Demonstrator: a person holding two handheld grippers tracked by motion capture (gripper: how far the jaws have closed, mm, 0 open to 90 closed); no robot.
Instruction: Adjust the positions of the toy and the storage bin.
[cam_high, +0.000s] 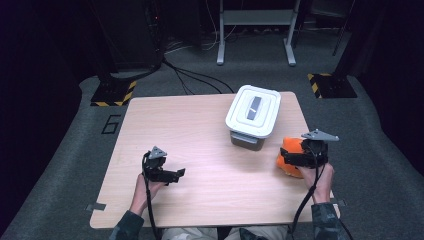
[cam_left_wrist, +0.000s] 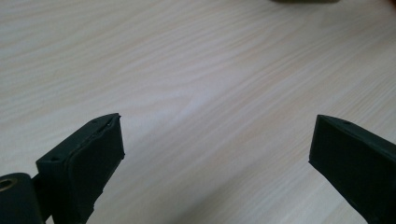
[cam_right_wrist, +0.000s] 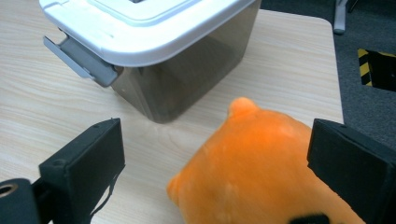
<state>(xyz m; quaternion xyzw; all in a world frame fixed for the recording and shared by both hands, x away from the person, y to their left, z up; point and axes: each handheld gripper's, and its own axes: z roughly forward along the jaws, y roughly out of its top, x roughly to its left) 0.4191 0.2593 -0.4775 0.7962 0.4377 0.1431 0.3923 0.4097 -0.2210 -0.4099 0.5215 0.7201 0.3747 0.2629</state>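
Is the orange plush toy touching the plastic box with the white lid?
Apart. In the right gripper view, a strip of bare table shows between the orange plush toy and the plastic box.

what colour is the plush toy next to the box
Bright orange plush toy, clearest in the right gripper view.

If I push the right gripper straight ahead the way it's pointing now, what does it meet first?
Most likely the orange plush toy, already between the open jaws of the right gripper; the lidded storage box stands beyond it.

place: lab | signs: hazard-striped stand bases (cam_high: 114, 93), floor cables (cam_high: 192, 77), dark curtains
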